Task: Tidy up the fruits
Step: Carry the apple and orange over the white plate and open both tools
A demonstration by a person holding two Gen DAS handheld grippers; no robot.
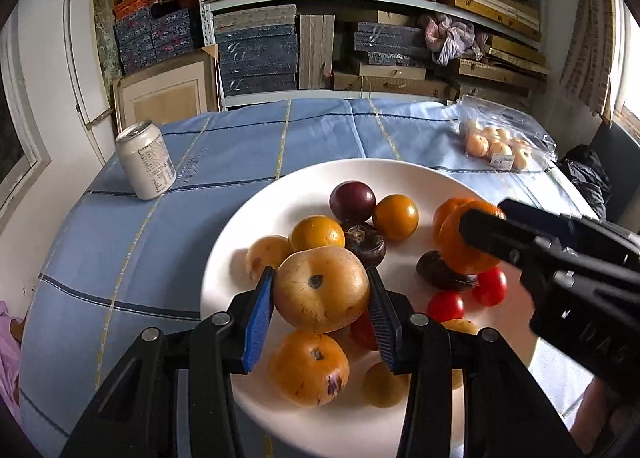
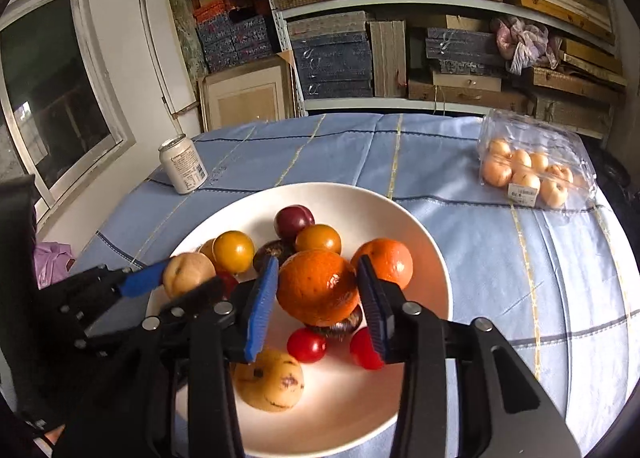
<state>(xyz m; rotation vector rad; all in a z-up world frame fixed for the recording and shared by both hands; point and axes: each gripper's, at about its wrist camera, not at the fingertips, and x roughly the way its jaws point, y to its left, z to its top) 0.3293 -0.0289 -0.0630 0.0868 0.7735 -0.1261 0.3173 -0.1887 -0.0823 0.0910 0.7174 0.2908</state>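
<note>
left gripper (image 1: 320, 296): jaws closed on a pale yellow fruit (image 1: 320, 290), held above the white plate (image 1: 240, 242)
right gripper (image 2: 318, 290): jaws clamped on an orange (image 2: 316, 286), raised over the same plate
plate: holds plums, yellow fruits, red tomatoes and a second orange (image 2: 390, 260)
worktop (image 1: 120, 258): blue cloth; can (image 1: 146, 159) at far left, clear fruit pack (image 2: 532, 169) at far right

- Wide white glazed ceramic plate (image 1: 236, 254): smooth, glossy, beneath both sets of fingers.
- Ribbed blue rubbery finger pads (image 1: 260, 318): matt, on black plastic.
- Round orange fruit (image 2: 318, 288) between the right fingers: dimpled, shiny peel.
- Pale blue stitched cotton tablecloth (image 2: 500, 258): matt.
- White metal drink can (image 1: 147, 160), far left of fingers: satin.
</note>
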